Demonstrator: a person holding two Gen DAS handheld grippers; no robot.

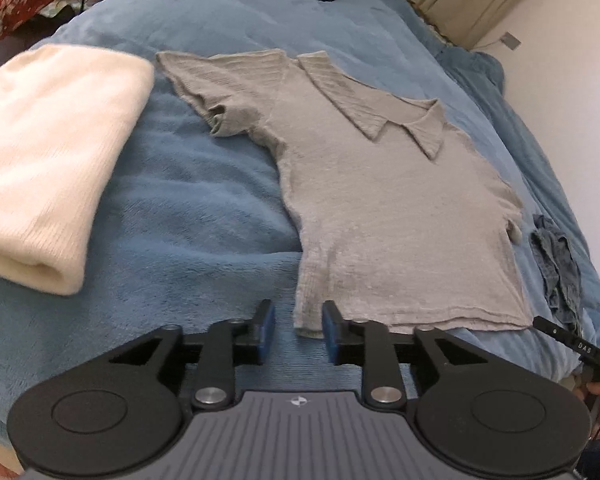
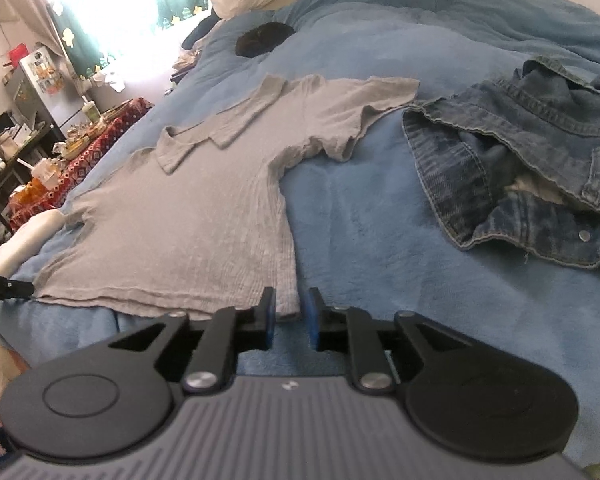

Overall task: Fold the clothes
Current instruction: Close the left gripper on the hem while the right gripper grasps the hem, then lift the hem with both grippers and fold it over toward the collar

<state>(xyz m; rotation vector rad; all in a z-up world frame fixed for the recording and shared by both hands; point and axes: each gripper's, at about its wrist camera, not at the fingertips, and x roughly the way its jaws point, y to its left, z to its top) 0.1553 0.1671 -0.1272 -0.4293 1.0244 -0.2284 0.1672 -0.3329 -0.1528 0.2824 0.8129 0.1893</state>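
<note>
A grey collared shirt lies face up and spread flat on a blue blanket covering a bed, its hem toward the cameras and its short sleeves out to either side. The left gripper sits at one hem corner with its jaws apart, the corner of the fabric lying between the blue pads but not pinched. The right gripper stands at the other hem corner, jaws narrowly apart, with the shirt's edge just between them and likewise not clamped.

A folded cream garment rests to one side of the shirt, and a crumpled denim jacket lies on the other side, apart from the near sleeve.

The step in hand looks to be taking both hem corners for the first fold. To do it well, each gripper would need to catch both layers of the hem, not the top one alone, and avoid pinching the plush blanket beneath. The two corners would best be lifted level and together, so the hem stays straight and lands square toward the collar, clear of the denim.
</note>
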